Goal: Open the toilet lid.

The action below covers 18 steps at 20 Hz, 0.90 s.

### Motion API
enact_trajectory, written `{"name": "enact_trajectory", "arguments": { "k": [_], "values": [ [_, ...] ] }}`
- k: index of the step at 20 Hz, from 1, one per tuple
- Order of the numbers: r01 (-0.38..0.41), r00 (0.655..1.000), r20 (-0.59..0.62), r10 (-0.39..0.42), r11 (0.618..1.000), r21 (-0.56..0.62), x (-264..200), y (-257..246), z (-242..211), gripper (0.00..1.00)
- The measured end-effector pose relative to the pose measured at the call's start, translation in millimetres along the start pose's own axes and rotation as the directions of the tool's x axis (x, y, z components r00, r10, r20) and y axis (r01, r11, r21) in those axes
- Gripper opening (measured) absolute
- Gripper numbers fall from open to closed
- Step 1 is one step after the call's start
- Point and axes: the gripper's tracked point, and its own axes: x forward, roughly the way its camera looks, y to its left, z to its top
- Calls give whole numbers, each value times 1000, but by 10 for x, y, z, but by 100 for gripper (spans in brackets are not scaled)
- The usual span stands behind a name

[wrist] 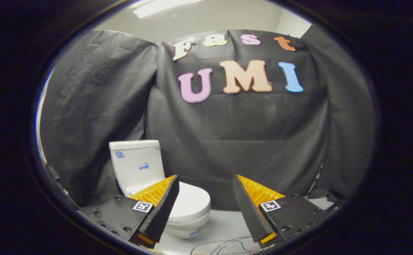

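Ahead, the tool (205, 193) gapes wide, gripping nothing; the toilet (146, 177), its lid (190, 200) down, stands beyond the left finger (160, 209), thin wires (227, 246) strewn on the near floor (224, 226).

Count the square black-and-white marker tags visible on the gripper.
2. One tag sits on the left finger's base, in front of the toilet; the other tag on the right finger's base. The gripper is open, empty. More may be hidden.

One toilet (164, 187); two fingers (164, 209)
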Motion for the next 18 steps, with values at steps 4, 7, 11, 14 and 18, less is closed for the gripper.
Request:
{"name": "enact_trajectory", "arguments": {
  "k": [4,7,11,14,18],
  "values": [
    [42,999,-3,-42,999,-29,180,259,6,94],
    [66,998,-5,-66,997,-42,217,530,10,94],
    [123,992,-2,-123,991,-44,156,829,52,94],
    [199,979,49,-199,980,0,83,944,190,95],
    [325,922,176,-346,936,135,-1,965,439,94]
  ]
}}
